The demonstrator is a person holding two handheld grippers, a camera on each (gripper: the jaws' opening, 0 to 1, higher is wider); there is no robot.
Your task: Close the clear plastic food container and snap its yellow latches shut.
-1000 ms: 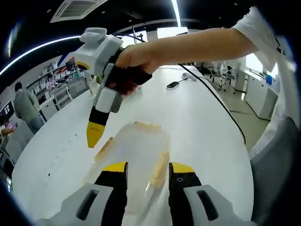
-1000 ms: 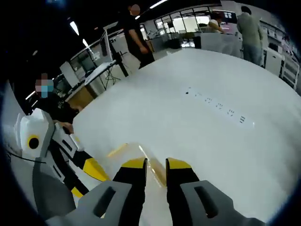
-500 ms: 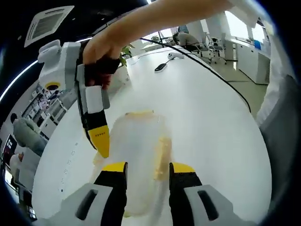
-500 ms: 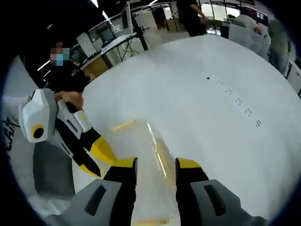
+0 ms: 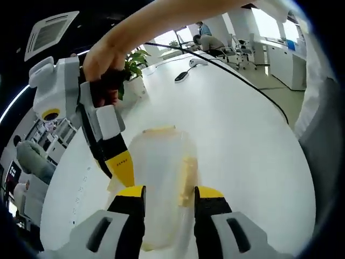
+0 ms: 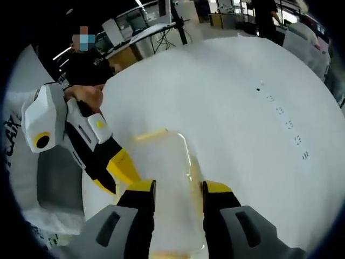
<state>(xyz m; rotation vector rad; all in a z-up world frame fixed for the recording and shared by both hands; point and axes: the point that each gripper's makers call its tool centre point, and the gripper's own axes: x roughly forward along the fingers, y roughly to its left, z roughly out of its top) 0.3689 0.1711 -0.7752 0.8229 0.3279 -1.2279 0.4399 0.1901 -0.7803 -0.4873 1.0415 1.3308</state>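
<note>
The clear plastic container lies on the white table just beyond my left gripper, whose jaws stand open over its near end. Yellow latches show at its far end and along its right side. The right gripper, held by a hand, points down at the container's left side. In the right gripper view the same container sits beyond my open right gripper, with a latch at its far end. The left gripper reaches in from the left beside the container.
A potted plant, a small dark device and a black cable lie at the table's far end. Socket marks dot the tabletop. A seated person is behind the table, whose edge curves close on the right.
My right gripper's jaws have spread wider. Both grippers have come down closer over the container, and the right one now points at its left side.
</note>
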